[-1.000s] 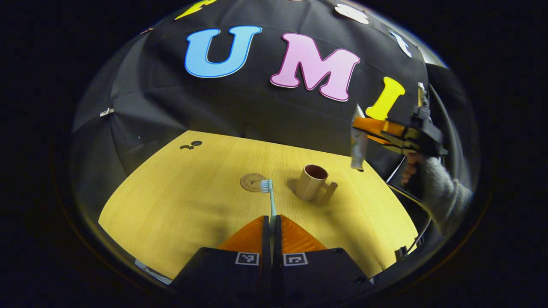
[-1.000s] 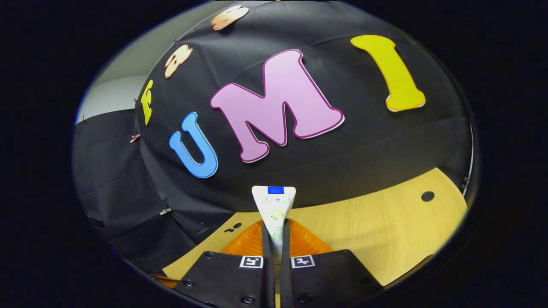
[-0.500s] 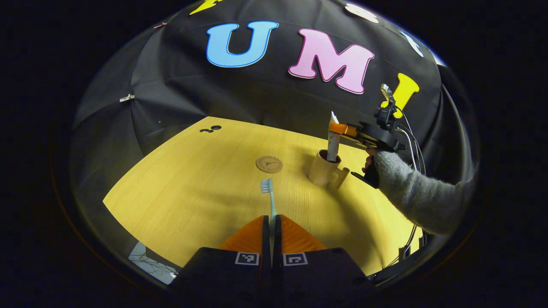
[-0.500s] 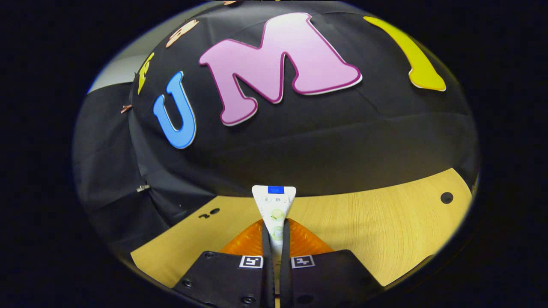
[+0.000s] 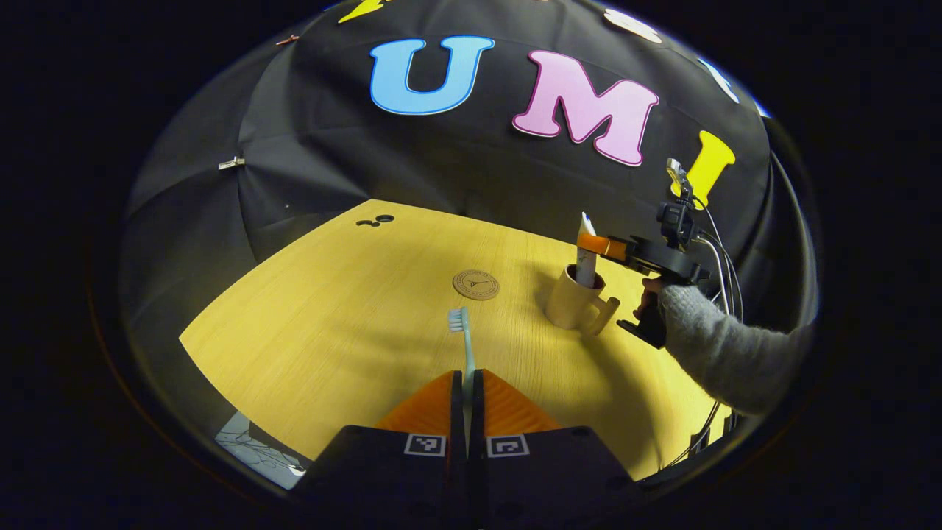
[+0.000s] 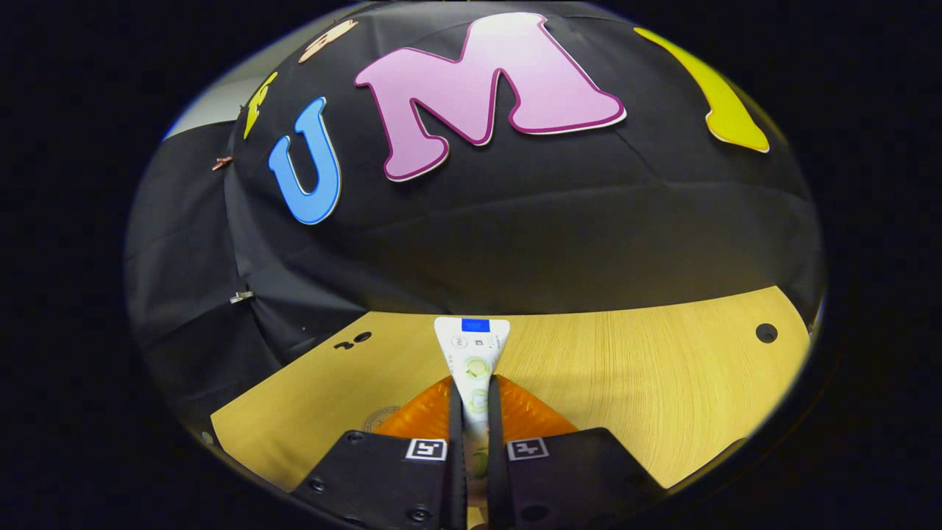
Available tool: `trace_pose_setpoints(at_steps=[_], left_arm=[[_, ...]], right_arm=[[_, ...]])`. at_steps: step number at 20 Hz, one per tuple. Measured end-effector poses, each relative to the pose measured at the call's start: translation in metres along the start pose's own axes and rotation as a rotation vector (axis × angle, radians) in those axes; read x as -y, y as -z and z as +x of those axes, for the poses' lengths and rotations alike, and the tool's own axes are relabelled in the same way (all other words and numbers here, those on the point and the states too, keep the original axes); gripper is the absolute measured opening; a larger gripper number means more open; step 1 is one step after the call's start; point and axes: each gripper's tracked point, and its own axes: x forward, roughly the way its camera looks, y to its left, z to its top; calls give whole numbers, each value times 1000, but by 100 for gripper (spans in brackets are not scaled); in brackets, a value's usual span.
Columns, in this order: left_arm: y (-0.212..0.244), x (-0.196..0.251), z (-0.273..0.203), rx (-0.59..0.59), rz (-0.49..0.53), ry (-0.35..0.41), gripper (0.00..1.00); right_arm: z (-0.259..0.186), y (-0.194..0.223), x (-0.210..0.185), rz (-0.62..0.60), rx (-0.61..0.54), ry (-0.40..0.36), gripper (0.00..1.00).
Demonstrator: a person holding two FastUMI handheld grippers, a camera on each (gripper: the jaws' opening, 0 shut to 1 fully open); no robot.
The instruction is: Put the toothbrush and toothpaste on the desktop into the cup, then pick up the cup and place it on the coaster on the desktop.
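The left tongs (image 5: 466, 390) are pinched tight on the handle of the toothbrush (image 5: 462, 340). The brush sticks straight out in front with its bristles at the far end. It is held up above the bench, on the near side of the cup, so it is ready to go in next.

The right tongs (image 6: 475, 403) are squeezed shut on the toothpaste (image 6: 473, 355), near its flat wide end. In the left gripper view those right tongs (image 5: 597, 244) sit just over the cup (image 5: 575, 300), and the toothpaste (image 5: 586, 254) hangs straight down with its bottom end already inside the cup. It is held upright like that so it can slide in without tipping the cup. A hand (image 5: 649, 302) in a fuzzy grey sleeve (image 5: 725, 353) holds the tool on the cup's right.

The round coaster (image 5: 475, 284) lies flat just left of the cup, with nothing on it yet. The cup's handle points toward the sleeve.

The bench (image 5: 331, 316) is light yellow wood. Behind the cup hangs a black cloth wall (image 5: 412, 169).
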Motion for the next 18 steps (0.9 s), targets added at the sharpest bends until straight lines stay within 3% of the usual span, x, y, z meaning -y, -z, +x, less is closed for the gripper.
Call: trace_pose_setpoints(at_steps=[7, 11, 12, 13, 14, 16, 17, 18], left_arm=[[-13, 6, -1, 33, 1, 20, 6], [-44, 24, 12, 92, -4, 57, 6], [-58, 32, 17, 121, -5, 75, 6], [-75, 42, 22, 153, -5, 98, 6], [-89, 52, 29, 187, -8, 122, 6], [-120, 72, 41, 258, -21, 172, 6], [-137, 82, 47, 296, -30, 195, 6], [-152, 93, 56, 335, -39, 217, 6]], right_arm=[[-15, 23, 3, -7, -82, 16, 26], [-24, 20, 2, 42, -85, 13, 34], [-31, 15, 2, 48, -73, 14, 25], [-35, 8, 3, 58, -56, 13, 27], [-42, 2, 5, 61, -45, 14, 42], [-56, -9, 16, 56, -30, 33, 45], [-65, -13, 21, 66, -26, 37, 59], [-74, -16, 27, 80, -22, 41, 62]])
